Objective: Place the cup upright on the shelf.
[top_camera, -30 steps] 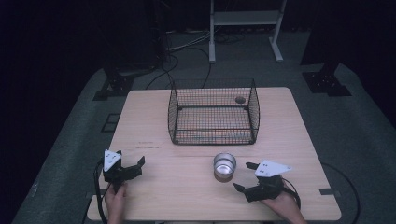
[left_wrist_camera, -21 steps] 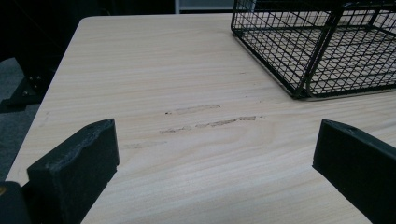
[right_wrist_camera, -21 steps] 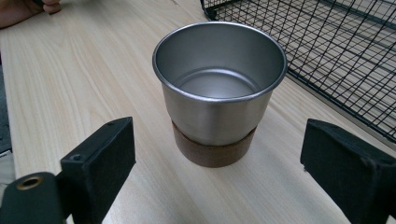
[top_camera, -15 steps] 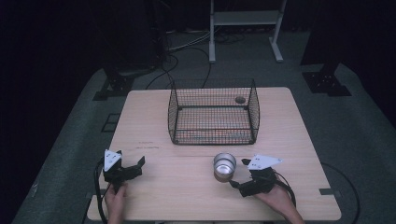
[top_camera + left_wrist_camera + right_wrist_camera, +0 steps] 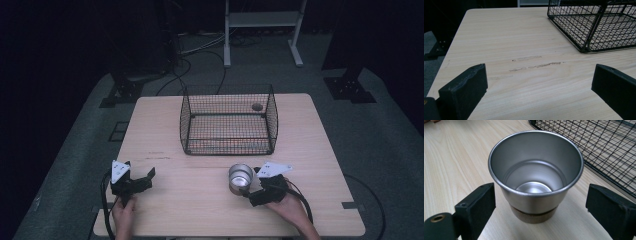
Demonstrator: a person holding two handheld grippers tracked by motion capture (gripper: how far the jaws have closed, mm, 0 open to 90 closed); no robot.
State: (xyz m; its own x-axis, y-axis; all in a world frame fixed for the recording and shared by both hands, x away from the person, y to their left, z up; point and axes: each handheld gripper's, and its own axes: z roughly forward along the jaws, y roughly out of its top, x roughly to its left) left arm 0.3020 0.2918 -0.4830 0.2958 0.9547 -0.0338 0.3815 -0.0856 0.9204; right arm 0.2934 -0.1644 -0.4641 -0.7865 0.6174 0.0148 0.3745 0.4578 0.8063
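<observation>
A steel cup (image 5: 240, 177) with a brown base stands upright and empty on the wooden table (image 5: 210, 210), in front of the wire basket (image 5: 228, 120). In the right gripper view the cup (image 5: 535, 176) sits between the two black jaws, which stand wide apart and do not touch it. My right gripper (image 5: 250, 186) is open just right of the cup. My left gripper (image 5: 144, 179) rests open near the table's front left, with bare wood between its jaws (image 5: 539, 82).
The black wire basket (image 5: 596, 22) stands mid-table, open at the top, with a small round thing (image 5: 257, 106) at its far right corner. Cables trail from both grippers off the front edge. Dark floor, stands and a white frame lie beyond the table.
My right gripper has moved left and forward toward the cup, so its jaws now flank it. The left gripper has stayed in place.
</observation>
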